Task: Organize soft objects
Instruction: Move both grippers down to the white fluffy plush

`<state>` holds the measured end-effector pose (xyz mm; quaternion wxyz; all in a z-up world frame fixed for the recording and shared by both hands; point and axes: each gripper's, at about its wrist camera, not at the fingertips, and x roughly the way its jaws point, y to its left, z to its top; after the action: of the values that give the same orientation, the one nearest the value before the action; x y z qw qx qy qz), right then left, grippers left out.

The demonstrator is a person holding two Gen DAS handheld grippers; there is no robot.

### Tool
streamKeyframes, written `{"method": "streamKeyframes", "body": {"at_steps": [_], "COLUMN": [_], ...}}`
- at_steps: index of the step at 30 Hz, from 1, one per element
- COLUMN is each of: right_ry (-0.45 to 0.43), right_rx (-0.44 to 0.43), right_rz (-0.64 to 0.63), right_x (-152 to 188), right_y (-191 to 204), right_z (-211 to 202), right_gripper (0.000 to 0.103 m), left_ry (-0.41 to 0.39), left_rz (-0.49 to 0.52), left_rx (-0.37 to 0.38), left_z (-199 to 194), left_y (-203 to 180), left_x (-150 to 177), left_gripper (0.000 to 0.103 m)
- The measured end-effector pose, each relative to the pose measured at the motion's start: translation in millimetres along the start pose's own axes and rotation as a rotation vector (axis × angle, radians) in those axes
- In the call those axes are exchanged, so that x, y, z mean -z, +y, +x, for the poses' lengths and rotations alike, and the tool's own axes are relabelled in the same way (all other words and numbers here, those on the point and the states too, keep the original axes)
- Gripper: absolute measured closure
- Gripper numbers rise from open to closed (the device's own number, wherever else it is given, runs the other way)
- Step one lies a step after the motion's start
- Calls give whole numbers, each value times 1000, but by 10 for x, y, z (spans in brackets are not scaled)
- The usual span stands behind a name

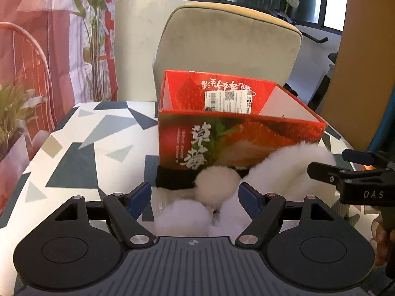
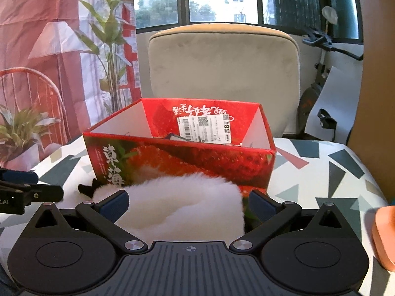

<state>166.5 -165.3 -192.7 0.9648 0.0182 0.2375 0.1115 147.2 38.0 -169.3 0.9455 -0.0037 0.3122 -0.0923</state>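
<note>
A white fluffy soft item (image 1: 279, 172) with pom-poms (image 1: 217, 188) and a black band (image 1: 175, 178) lies on the patterned table in front of an open red strawberry box (image 1: 237, 143). My left gripper (image 1: 196, 197) is open, its blue pads on either side of the pom-poms. In the right wrist view my right gripper (image 2: 188, 206) is open around the white fluffy body (image 2: 182, 202), in front of the box (image 2: 182, 157). The right gripper also shows at the right edge of the left wrist view (image 1: 350, 172).
The box holds a card with a barcode label (image 2: 205, 128). A beige chair (image 2: 222, 74) stands behind the table. An orange object (image 2: 385, 236) lies at the right edge. A potted plant (image 2: 22, 133) stands at the left.
</note>
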Motion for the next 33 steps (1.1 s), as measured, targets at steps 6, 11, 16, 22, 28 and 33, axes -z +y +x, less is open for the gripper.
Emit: {"method": "streamKeyframes", "body": {"at_steps": [6,11,16,22,28,33], "right_ry": [2,3,2,6,19,38], "right_rx": [13,12,19,31,40,52], "right_rz": [23,28,11,9,2,14], "right_x": [74,103,116,139,190,276], "right_y": [-58,-76,-57,-77,-114,-175], "right_z": [-12,-19,-38,-59,-70,-69], "right_gripper": [0,0,0,0,1,0], "left_ry": [9,11,14,24,38,44], "left_rz": [-5,-14,-11,-4,-4,-13], "left_rx": [-8,-14,-17,-11,-15,-20], "left_z": [-12,-24,-28,-29,-34,-37], "left_y": [-18,-16,-43,-76,-108,-117], "left_x": [70,95,103,131,169,192], "left_gripper": [23,23,23,23,23,23]}}
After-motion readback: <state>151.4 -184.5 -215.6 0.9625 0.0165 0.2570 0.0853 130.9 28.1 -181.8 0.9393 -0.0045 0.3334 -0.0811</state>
